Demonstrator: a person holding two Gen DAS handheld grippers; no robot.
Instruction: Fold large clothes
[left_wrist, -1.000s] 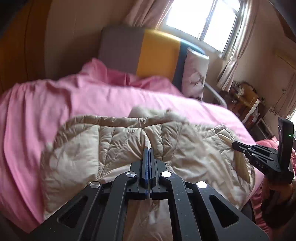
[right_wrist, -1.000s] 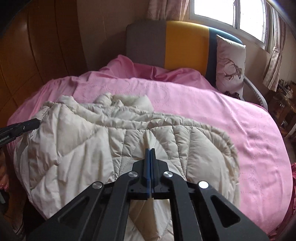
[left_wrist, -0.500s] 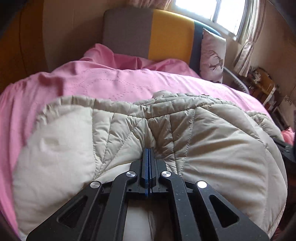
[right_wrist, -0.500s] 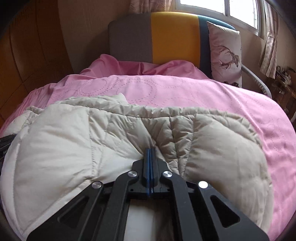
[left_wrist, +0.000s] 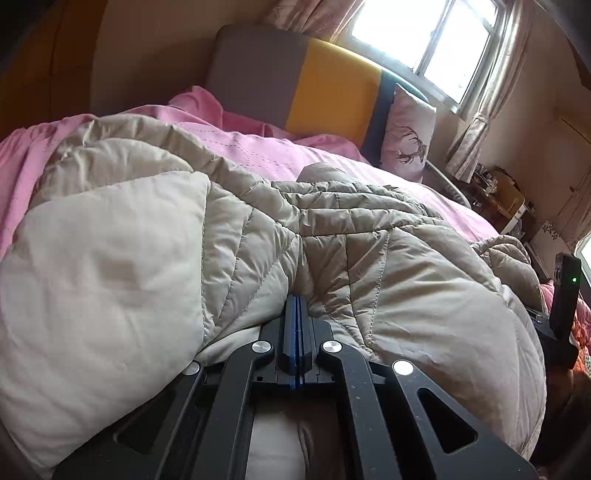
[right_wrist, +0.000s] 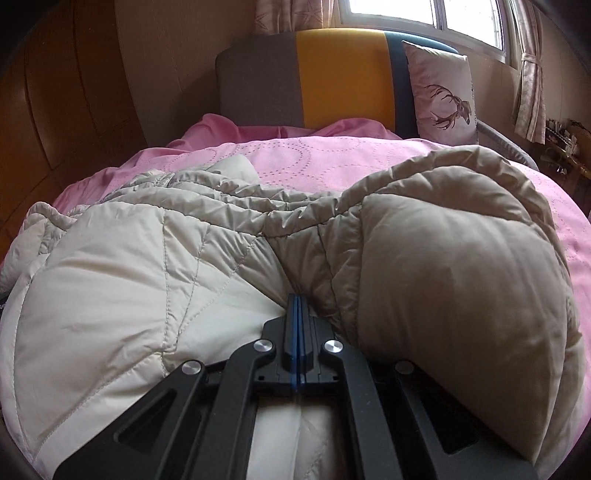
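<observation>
Clamping beige puffer coat (left_wrist: 332, 258): L gripper (left_wrist: 295, 306) & R gripper (right_wrist: 296, 306); pink bedspread (right_wrist: 314, 158) underneath.

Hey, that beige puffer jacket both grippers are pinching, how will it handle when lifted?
The jacket is probably floppy: it bunches and sags around the left gripper and right gripper. Its puffy quilting suggests it is light for its bulk. The smooth shell may slip on the pink bedspread.

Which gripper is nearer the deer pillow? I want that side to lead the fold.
Right, as far as I can tell. The right gripper, shut on the jacket, sits on the pillow side of the bed; the left gripper grips farther left.
</observation>
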